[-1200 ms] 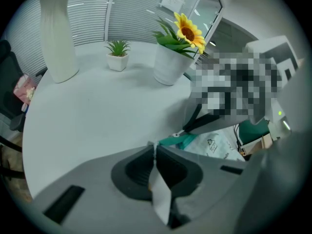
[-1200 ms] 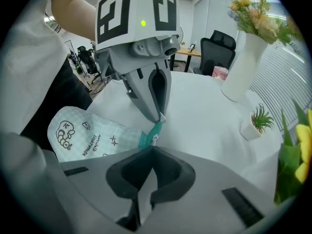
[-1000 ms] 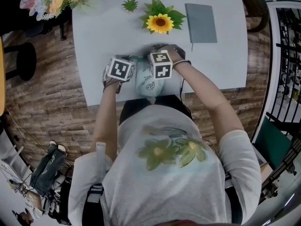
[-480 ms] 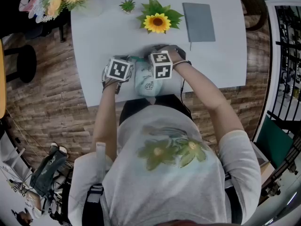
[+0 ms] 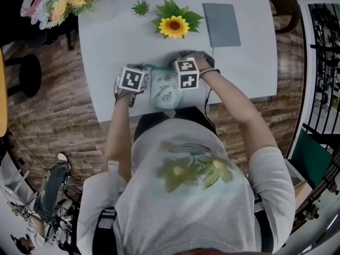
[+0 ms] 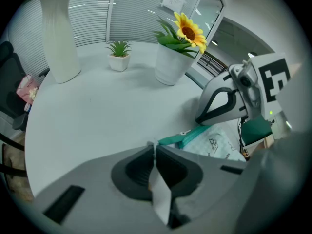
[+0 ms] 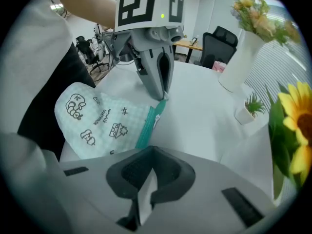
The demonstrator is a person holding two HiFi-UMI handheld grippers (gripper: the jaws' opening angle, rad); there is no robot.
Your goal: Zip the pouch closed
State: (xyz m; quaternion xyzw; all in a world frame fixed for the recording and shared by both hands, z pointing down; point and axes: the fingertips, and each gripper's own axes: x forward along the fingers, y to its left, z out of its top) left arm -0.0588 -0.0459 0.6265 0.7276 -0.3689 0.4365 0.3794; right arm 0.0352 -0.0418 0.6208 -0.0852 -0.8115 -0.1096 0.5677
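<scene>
sunflower (image 6: 190,31) in pot (image 6: 168,68), pouch (image 5: 162,91) on table (image 5: 106,41)

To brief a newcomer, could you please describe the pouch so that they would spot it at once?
On the white table, look at the near edge, between the left gripper and right gripper. The pouch lies there: pale mint checked fabric with small black doodles and a teal zip band, unlike the plain grey notebook farther back.
</scene>
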